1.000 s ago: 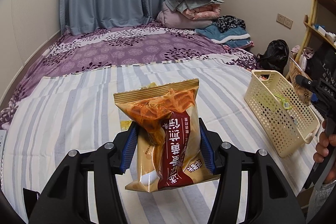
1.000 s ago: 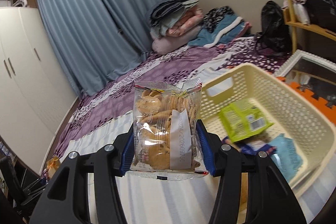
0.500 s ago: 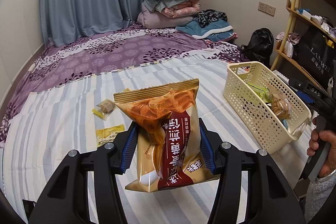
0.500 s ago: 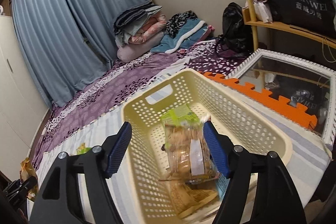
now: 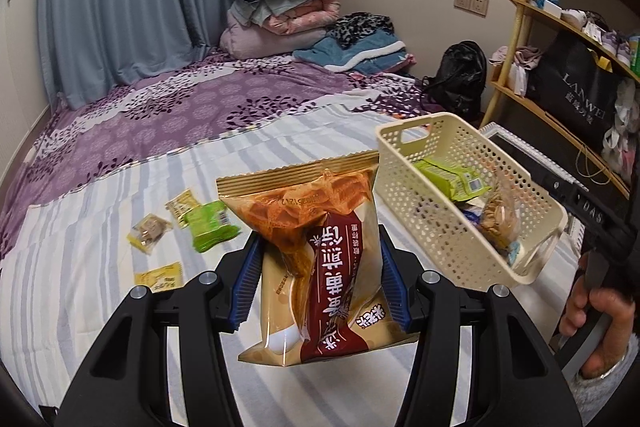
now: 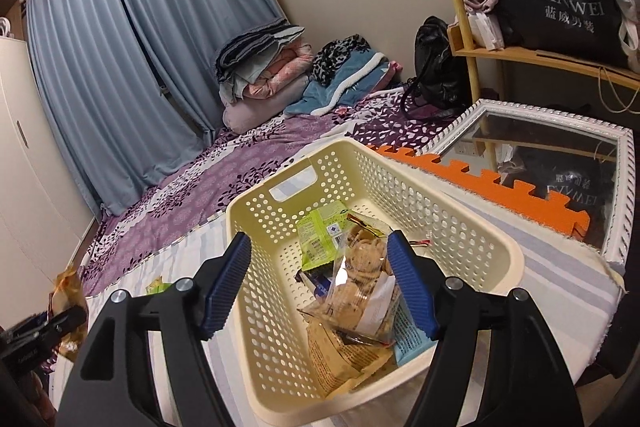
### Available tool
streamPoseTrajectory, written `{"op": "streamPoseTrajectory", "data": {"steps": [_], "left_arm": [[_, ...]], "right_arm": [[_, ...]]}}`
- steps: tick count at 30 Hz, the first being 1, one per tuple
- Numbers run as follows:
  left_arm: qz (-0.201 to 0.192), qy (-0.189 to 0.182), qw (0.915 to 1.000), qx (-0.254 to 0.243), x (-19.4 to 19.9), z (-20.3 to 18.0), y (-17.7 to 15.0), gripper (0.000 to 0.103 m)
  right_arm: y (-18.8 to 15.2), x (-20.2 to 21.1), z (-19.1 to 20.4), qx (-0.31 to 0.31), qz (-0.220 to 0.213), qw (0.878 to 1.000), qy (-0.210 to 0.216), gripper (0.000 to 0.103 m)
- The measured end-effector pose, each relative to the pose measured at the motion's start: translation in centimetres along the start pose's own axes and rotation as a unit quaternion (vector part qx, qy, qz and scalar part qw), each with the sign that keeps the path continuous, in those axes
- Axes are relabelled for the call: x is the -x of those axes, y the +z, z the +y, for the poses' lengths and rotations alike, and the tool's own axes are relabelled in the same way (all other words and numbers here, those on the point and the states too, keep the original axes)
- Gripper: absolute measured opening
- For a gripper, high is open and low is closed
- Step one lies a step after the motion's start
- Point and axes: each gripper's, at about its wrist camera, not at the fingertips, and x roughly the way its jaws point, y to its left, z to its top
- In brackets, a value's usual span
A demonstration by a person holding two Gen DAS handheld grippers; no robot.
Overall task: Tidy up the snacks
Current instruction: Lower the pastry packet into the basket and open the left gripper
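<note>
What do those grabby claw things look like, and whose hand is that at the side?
Each hand-held gripper, left and right, has glossy black plastic arms with round silver bolts and two fingers lined with ribbed blue pads. The left view shows white "DAS" lettering on the right one's black body, gripped by the person's bare right hand with a grey fuzzy cuff.

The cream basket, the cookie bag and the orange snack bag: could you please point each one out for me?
cream basket (image 6: 460,227): right wrist view, on its perforated far wall.
cookie bag (image 6: 360,283): right wrist view, on its clear front, inside the basket.
orange snack bag (image 5: 320,247): left wrist view, on its front panel.
</note>
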Motion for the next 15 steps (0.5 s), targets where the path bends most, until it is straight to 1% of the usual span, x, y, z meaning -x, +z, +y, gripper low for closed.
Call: {"op": "streamPoseTrajectory", "data": {"steps": [3, 15], "left_arm": [[-0.003, -0.016, 0.9998, -0.011, -0.5, -1.8, 0.9, 0.055], [-0.002, -0.074, 0.9964, -0.042, -3.3, -8.0, 4.0, 0.055]], "right_arm": [[-0.1, 0.7, -0.5, 0.001, -0.006, 1.000, -0.007, 0.070], [-0.4, 1.7, -3.1, -0.016, -0.005, 1.000, -0.020, 0.070]]}}
